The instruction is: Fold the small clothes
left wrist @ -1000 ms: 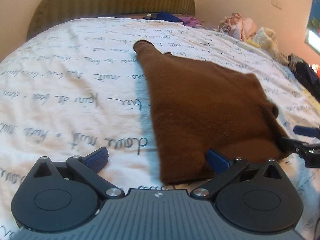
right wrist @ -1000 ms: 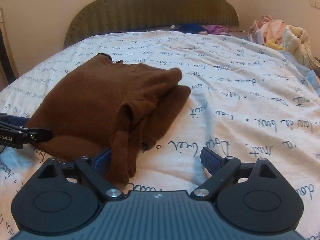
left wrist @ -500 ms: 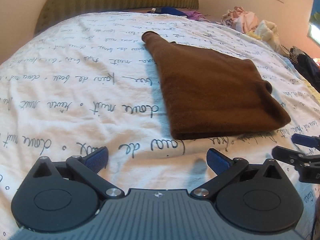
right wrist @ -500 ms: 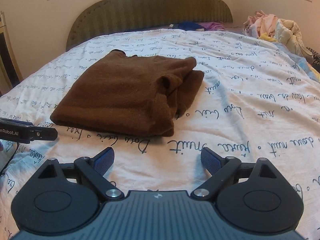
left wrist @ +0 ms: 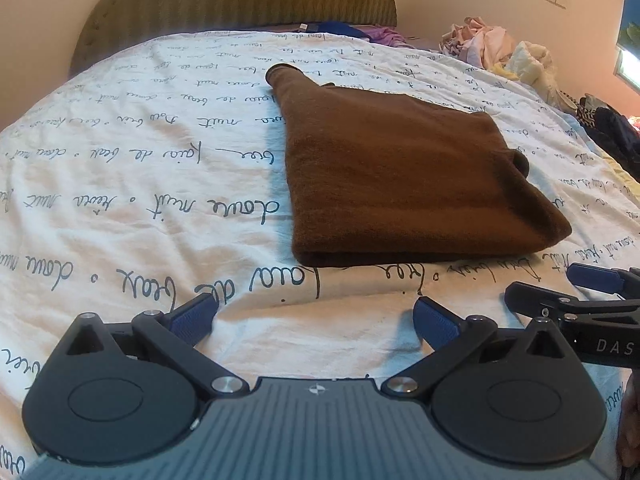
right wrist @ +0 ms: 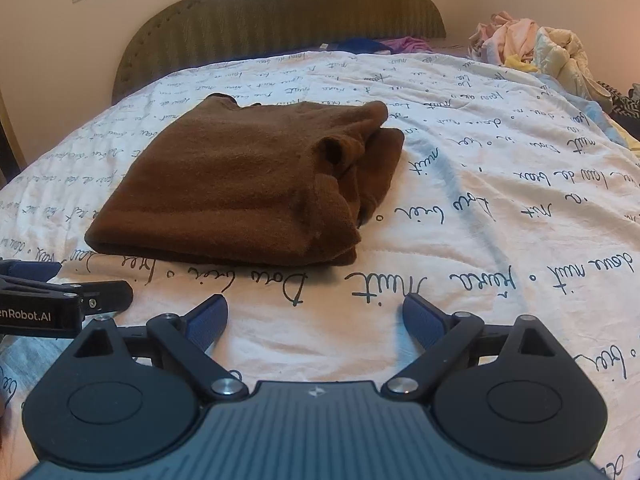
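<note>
- Left wrist view: the left gripper (left wrist: 315, 315) hangs over the bedspread (left wrist: 120, 184) with its blue pads spread wide and nothing between them, just short of the folded brown garment (left wrist: 404, 184).
- Right wrist view: the right gripper (right wrist: 315, 314) is likewise spread wide and empty, near the garment's closest edge.
- The garment lies flat on the bedspread; its layers bunch at its right side, and I cannot make out which part is sleeve or collar.
- Beyond the garment, a heap of clothes (right wrist: 528, 46) by the headboard (right wrist: 280, 20) is cut off at the frame edge.
</note>
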